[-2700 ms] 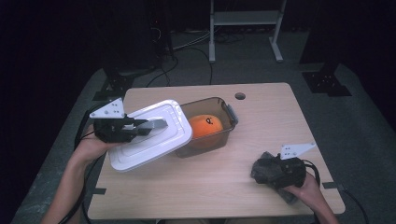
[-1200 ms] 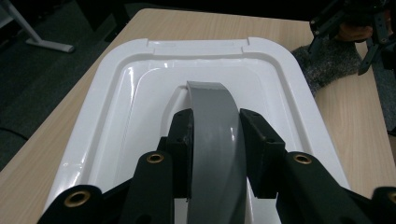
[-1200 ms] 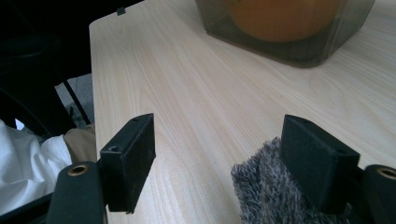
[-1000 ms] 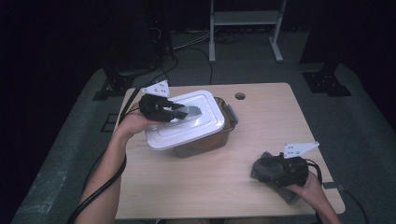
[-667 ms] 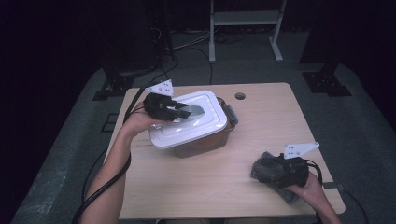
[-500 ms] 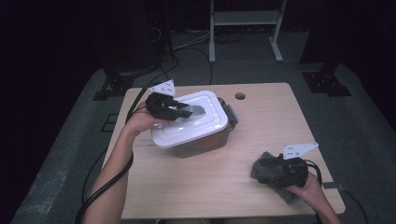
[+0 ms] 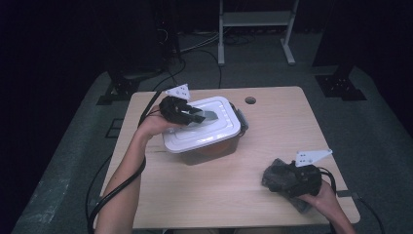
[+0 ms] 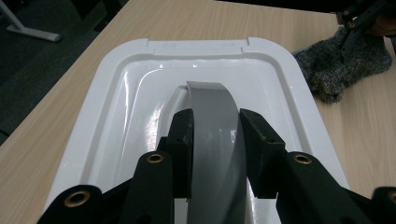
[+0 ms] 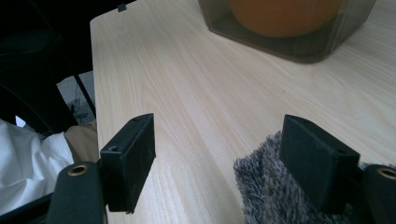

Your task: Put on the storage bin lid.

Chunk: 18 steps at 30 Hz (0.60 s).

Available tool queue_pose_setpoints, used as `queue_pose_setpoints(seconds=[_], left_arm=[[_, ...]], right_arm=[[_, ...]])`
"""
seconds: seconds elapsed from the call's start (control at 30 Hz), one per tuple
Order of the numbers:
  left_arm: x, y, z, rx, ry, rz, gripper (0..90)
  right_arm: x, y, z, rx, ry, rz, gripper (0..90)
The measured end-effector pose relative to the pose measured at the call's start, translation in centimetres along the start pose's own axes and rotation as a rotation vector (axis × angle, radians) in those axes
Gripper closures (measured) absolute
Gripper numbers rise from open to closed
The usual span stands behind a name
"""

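Left hand-held gripper: pads pinching the grey arched handle of the white lid. In the left gripper view, handle strip clamped between both black pads, running straight away from the camera and curving down to the lid panel ahead.

White lid: resting on top of the brown translucent container, near the far-left quarter of the desk. Rectangular with rounded corners and a raised rim. Long axis lying diagonally in the high view, from near-left to far-right; near-left end overhanging toward the person's left forearm. Whether fully seated on the container rim: cannot tell. Handle aligned with the lid's long axis, centred on the recessed panel.

Container: orange round object visible through the wall in the right gripper view; exact identity not discernible.

Right hand-held gripper: jaws spread wide, nothing clamped. Positioned at the near-right part of the desk, well apart from the container. In the right gripper view, one pad over bare wood, the other pad over a grey fuzzy cloth; contact with the fibres not determinable. Same cloth seen under the gripper in the high view and at the upper right in the left gripper view.

Grey triangular plates on top of both grippers; cable trailing from the left one along the forearm.
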State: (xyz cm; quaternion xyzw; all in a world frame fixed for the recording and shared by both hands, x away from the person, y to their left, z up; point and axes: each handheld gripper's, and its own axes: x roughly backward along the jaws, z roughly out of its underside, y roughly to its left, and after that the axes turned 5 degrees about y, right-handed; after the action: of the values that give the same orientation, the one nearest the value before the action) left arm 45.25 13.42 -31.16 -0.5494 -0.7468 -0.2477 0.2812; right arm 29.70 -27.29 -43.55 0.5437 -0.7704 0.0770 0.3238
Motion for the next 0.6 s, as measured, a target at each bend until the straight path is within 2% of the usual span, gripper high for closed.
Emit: queue_pose_setpoints(seconds=[0.33,0.6], left_arm=[[-1.0,0.0,-0.7,-0.025,0.009,0.011,66.5],[-1.9,0.1,-1.0,-0.027,0.012,0.018,66.5]], right_arm=[[0.1,0.0,0.1,-0.002,-0.001,0.002,25.9],[0.2,0.0,0.1,-0.003,-0.001,0.001,25.9]])
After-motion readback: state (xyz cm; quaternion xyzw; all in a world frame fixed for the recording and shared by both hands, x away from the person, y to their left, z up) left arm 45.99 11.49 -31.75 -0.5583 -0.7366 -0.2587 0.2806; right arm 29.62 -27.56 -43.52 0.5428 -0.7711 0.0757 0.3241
